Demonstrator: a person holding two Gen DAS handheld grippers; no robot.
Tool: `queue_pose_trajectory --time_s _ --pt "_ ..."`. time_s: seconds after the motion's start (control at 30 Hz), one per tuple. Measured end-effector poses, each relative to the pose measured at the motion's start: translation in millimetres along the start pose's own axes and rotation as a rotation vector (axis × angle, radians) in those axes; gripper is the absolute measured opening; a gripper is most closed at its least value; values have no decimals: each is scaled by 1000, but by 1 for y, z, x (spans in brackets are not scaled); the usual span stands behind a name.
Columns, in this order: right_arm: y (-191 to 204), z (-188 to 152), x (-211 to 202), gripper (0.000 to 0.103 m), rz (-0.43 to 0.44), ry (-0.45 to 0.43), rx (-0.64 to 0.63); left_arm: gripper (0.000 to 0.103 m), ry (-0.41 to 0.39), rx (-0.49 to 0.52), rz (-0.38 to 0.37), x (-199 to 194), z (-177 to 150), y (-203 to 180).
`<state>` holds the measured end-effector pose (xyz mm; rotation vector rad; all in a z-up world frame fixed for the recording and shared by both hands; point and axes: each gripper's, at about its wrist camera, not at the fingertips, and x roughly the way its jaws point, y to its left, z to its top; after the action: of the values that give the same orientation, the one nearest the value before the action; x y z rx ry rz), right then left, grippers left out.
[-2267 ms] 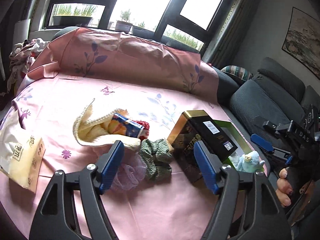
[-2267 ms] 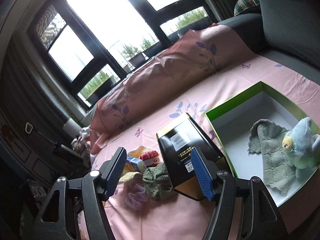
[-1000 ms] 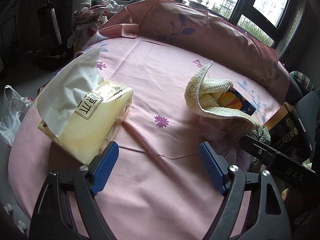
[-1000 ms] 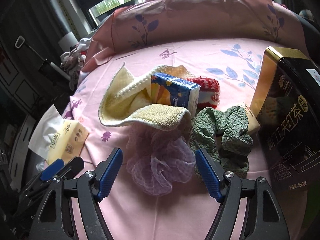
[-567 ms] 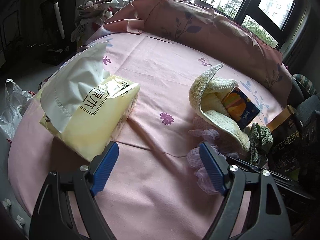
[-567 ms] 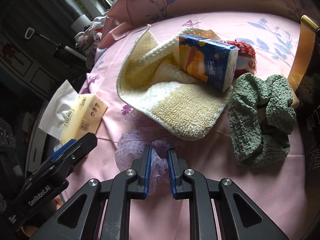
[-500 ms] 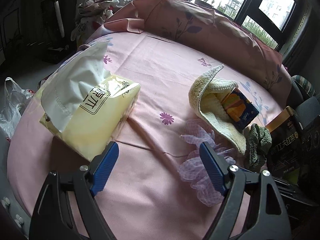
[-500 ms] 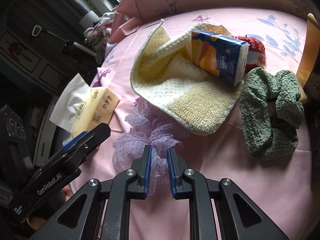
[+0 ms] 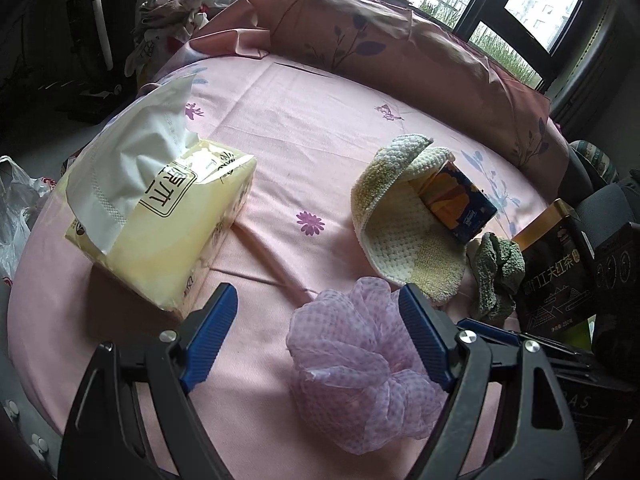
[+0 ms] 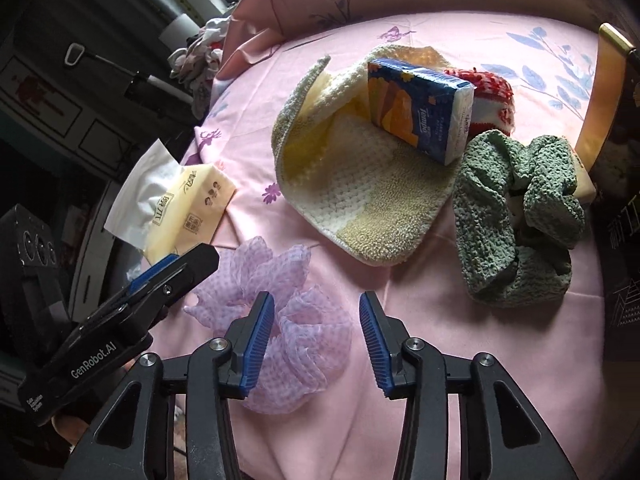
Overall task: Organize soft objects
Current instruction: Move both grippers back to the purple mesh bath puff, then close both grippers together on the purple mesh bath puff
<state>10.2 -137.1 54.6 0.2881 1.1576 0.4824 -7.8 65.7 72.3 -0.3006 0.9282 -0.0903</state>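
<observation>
The lilac mesh puff (image 10: 276,320) looks nearly weightless, springy and loosely ruffled, so it should squash to almost nothing under a pinch and may snag on the pad ribs. A hold through its gathered middle seems safer than one on an outer frill, which would likely just stretch. It lies on the pink-sheeted desk (image 10: 420,360), partly between the fingers of the right claw (image 10: 316,344), which stands released around it, its left pad against the frills. In the left wrist view the puff (image 9: 360,364) sits just inside the right finger of the left claw (image 9: 316,338), also spread wide and empty. It is a rough ball (no true long axis), slightly wider across the right claw's fingers.
</observation>
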Motion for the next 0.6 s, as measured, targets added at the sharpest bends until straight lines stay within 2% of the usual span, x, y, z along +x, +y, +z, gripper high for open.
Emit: queue_pose_trajectory --time_s 0.17,0.3,0.47,0.6 --pt "-10 6 -2 52 63 -6 60 82 46 28 -41 5 -6 -9" --pt "-21 7 2 52 111 12 134 82 69 45 -45 7 -13 -14" --pt "-20 6 4 52 153 22 150 82 79 77 -81 5 -23 -22" --pt "-16 5 13 52 177 49 161 81 93 89 -81 7 -31 -26"
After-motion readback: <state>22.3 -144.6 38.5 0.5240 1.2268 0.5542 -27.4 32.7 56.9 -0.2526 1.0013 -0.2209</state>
